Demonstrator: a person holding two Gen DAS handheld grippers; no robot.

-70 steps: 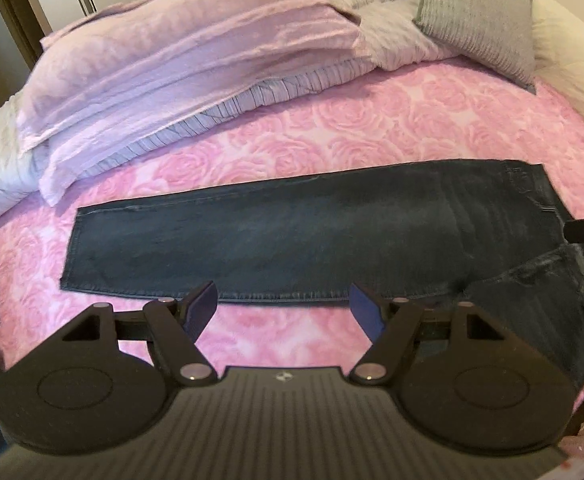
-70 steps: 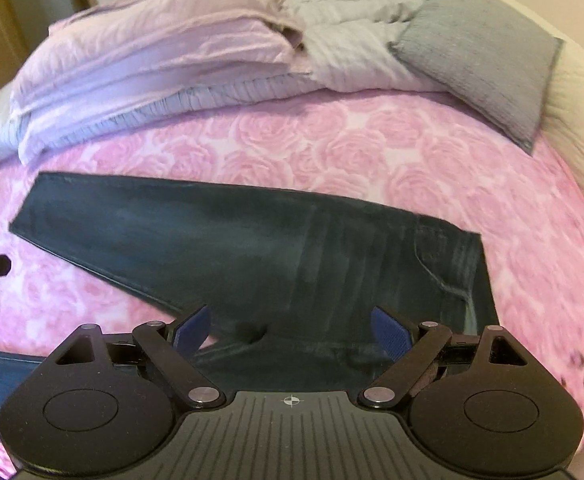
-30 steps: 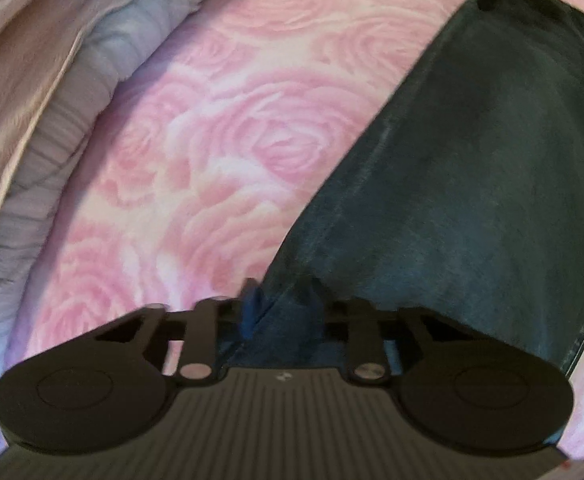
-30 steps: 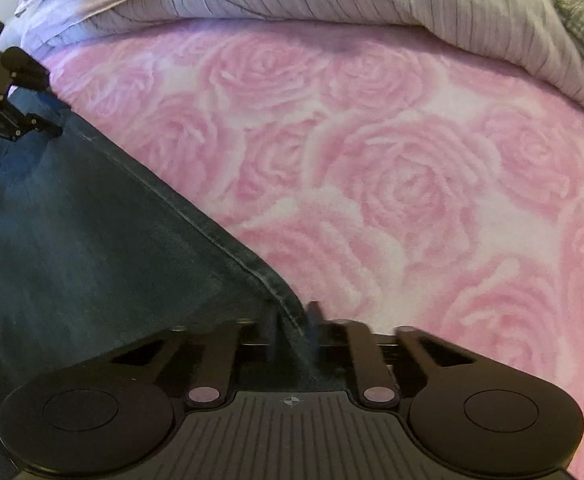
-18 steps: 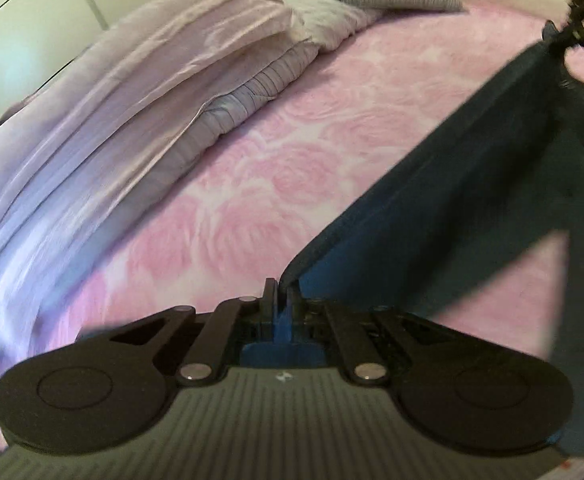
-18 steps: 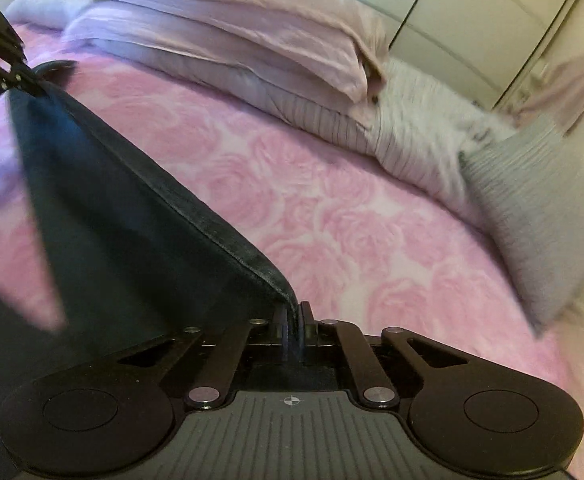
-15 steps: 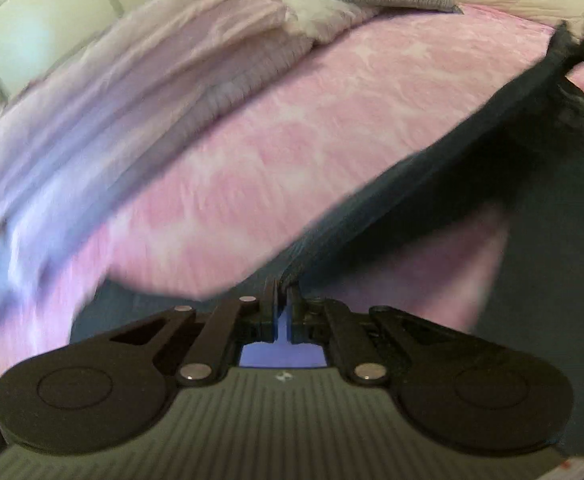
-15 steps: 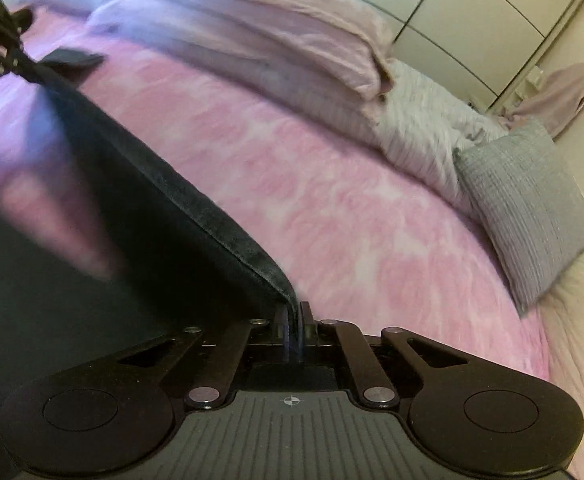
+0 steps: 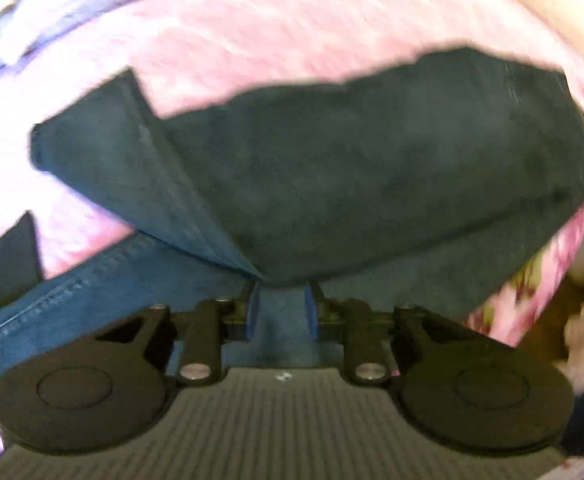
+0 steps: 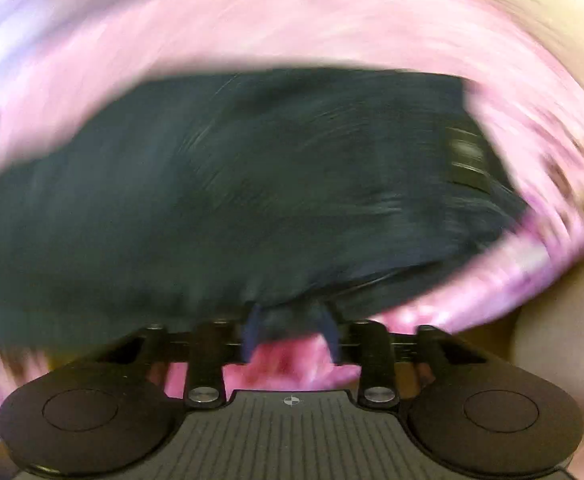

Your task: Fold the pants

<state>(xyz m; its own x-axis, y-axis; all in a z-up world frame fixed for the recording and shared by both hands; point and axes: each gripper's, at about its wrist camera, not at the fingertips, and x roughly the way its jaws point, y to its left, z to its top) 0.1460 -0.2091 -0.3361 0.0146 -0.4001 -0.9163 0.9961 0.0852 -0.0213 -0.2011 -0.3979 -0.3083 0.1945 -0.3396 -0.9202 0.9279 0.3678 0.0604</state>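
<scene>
Opening on both sides, frames motion-blurred, right view worst.

Left gripper (image 9: 280, 306): fingers (image 9: 253, 312) parted a narrow way and widening; denim sits in the gap between the blue pads, but no pad is visibly pressing it. Reads as released, cloth still lying between.

Right gripper (image 10: 290, 334): fingers (image 10: 252, 336) parted wider than the left pair and also widening; a dark edge of denim hangs at the fingertips, pink bed cover shows through the gap behind it. Reads as let go; contact too smeared to confirm.

Pants (image 9: 371, 168): dark blue jeans, lying on the bed directly ahead of both finger pairs, spread from the fingertips outward. In the left view a leg end is doubled over the rest, its hem corner up and to the left of the fingers; a lighter stitched seam runs out below-left of them.

Bed cover (image 9: 292, 40): pink rose print, beyond and around the jeans on all sides.

Bedding (image 9: 32, 8): pale lilac, far beyond the fingers at upper left, blurred.

Labels: a rectangular patch (image 10: 467, 156) on the jeans, up and right of the right fingers; any writing is unreadable. Small round mark on each gripper body, no text legible.
</scene>
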